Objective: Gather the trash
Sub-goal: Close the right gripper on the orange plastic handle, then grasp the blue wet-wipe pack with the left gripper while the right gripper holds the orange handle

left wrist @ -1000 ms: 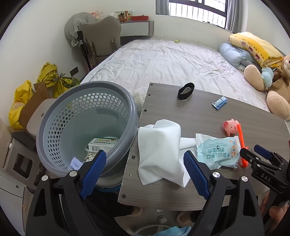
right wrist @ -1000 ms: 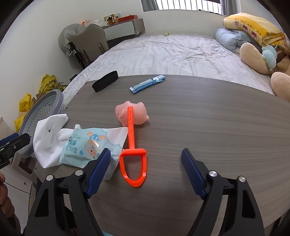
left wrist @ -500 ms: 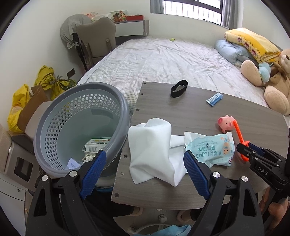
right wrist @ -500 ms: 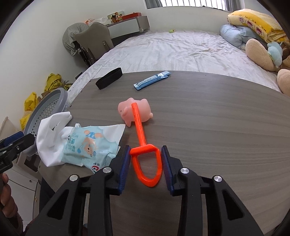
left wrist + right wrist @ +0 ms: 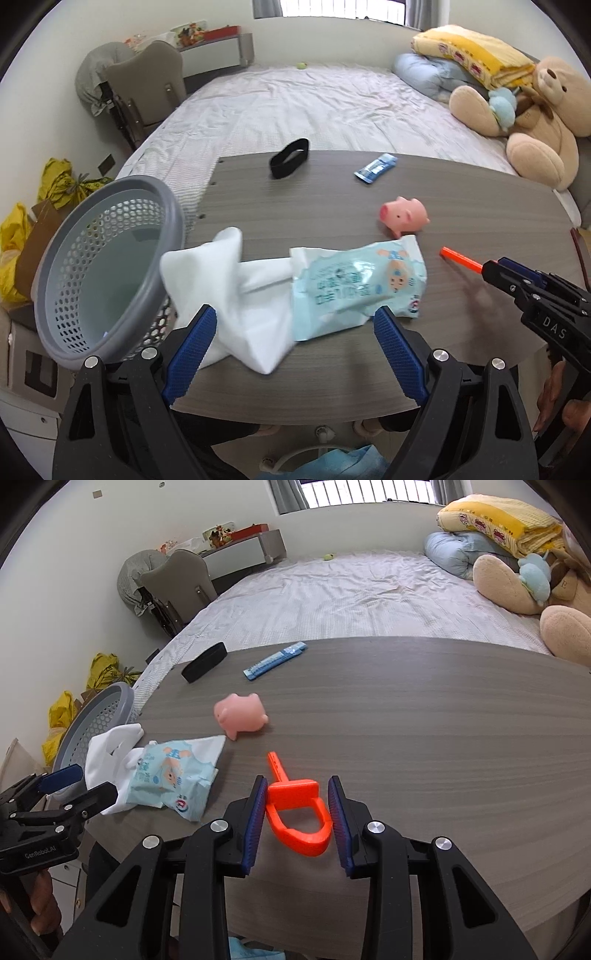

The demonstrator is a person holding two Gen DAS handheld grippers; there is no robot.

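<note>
My right gripper (image 5: 297, 794) is shut on the wide end of an orange plastic shovel (image 5: 297, 812) and holds it lifted off the table; its handle tip shows in the left wrist view (image 5: 460, 257). My left gripper (image 5: 295, 325) is open, its fingers on either side of a light blue wipes packet (image 5: 354, 288) and a white cloth (image 5: 236, 295) at the table's near left edge. A grey mesh basket (image 5: 107, 266) stands beside the table on the left.
On the grey wood table (image 5: 424, 720) lie a pink toy pig (image 5: 242, 716), a blue wrapper (image 5: 275, 660) and a black band (image 5: 204, 661). A bed (image 5: 314, 107) with plush toys is behind. Yellow bags (image 5: 22, 236) sit by the wall.
My right gripper closed on the orange shovel and raised it away from the pig. My left gripper moved right, from over the basket toward the packet and cloth.
</note>
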